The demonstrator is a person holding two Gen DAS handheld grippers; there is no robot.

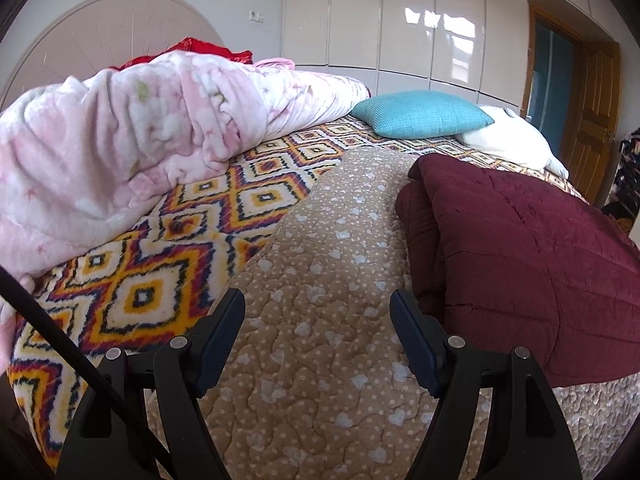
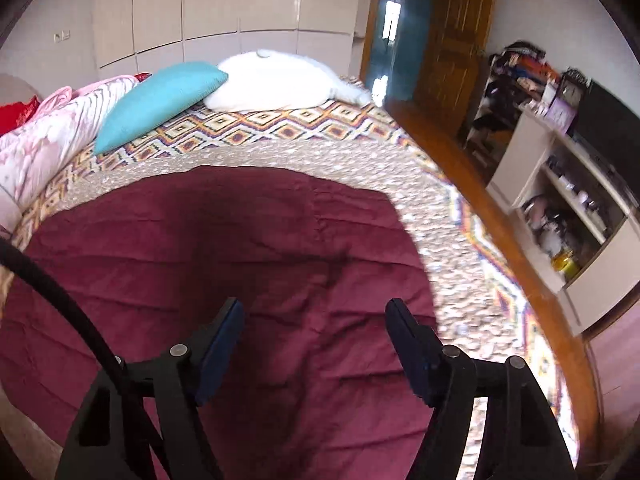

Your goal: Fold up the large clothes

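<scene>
My left gripper [image 1: 317,306] sits at the bottom centre of its view with its jaws apart and nothing between them, hovering over the tan quilted bedspread [image 1: 320,280] dotted with pale hearts. To its right in that frame lies the folded maroon quilted garment [image 1: 532,264], stacked in thick layers on the bedspread. A patterned diamond blanket [image 1: 160,272] covers the bed at lower left, and a bunched pink fleece blanket [image 1: 120,132] fills the upper left. A teal cushion [image 1: 420,114] and a white pillow [image 1: 512,136] rest near the far edge, upper right of centre.

My right gripper [image 2: 316,316] also holds its jaws apart and empty, low in the centre of its view, directly above the maroon garment [image 2: 224,256], which spreads across the lower left and middle of that frame. A white shelf unit [image 2: 560,208] stands at the right edge beside the wooden floor [image 2: 460,152].
</scene>
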